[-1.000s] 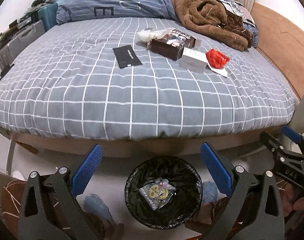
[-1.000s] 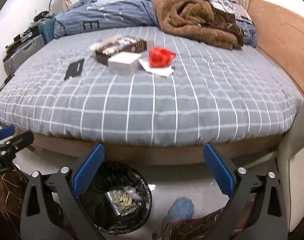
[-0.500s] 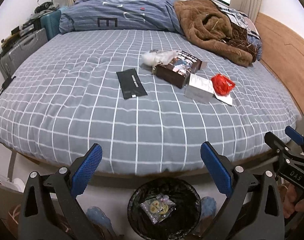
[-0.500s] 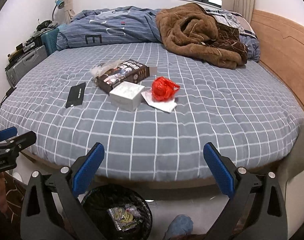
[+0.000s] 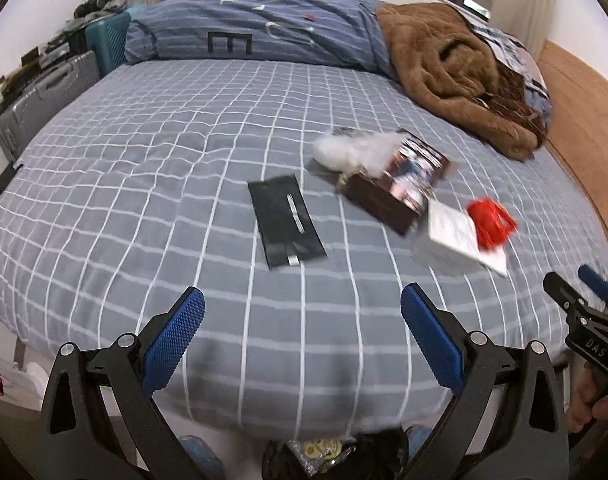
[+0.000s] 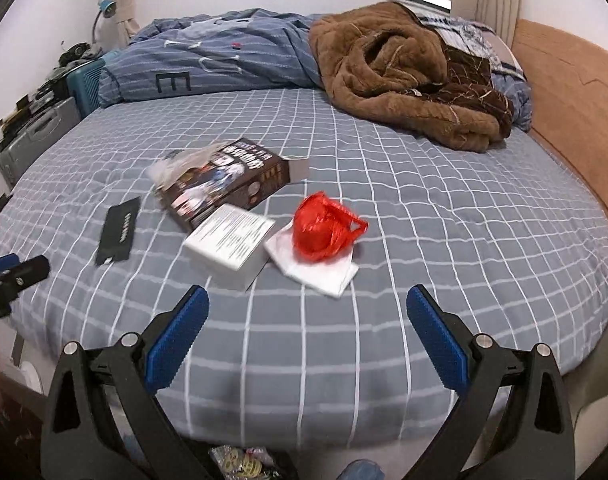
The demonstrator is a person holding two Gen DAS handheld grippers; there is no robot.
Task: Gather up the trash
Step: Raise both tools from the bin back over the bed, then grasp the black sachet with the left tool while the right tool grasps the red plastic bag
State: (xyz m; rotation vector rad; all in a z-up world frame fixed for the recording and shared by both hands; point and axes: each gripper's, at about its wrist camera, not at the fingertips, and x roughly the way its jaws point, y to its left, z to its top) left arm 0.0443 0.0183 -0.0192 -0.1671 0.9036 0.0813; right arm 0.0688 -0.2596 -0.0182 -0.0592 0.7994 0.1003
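Trash lies on the grey checked bed (image 5: 144, 184): a flat black packet (image 5: 286, 220), a brown printed box (image 5: 399, 184) with a white crumpled wrapper (image 5: 351, 150), a white box (image 5: 447, 236) and a red plastic bag (image 5: 491, 222) on white paper. In the right wrist view they show as packet (image 6: 118, 230), brown box (image 6: 228, 178), white box (image 6: 232, 240) and red bag (image 6: 323, 228). My left gripper (image 5: 302, 340) is open and empty above the bed's near edge. My right gripper (image 6: 305, 336) is open and empty, in front of the white box and red bag.
A black bin (image 5: 335, 456) with a wrapper in it stands on the floor below the bed edge. A brown blanket (image 6: 403, 76) and a blue duvet (image 6: 224, 60) lie at the far side. Suitcases (image 5: 48, 92) stand at the left, a wooden headboard (image 6: 575, 112) at the right.
Both grippers have risen and moved forward over the bed edge. The bin has dropped to the bottom of both views and the trash on the bed looks closer.
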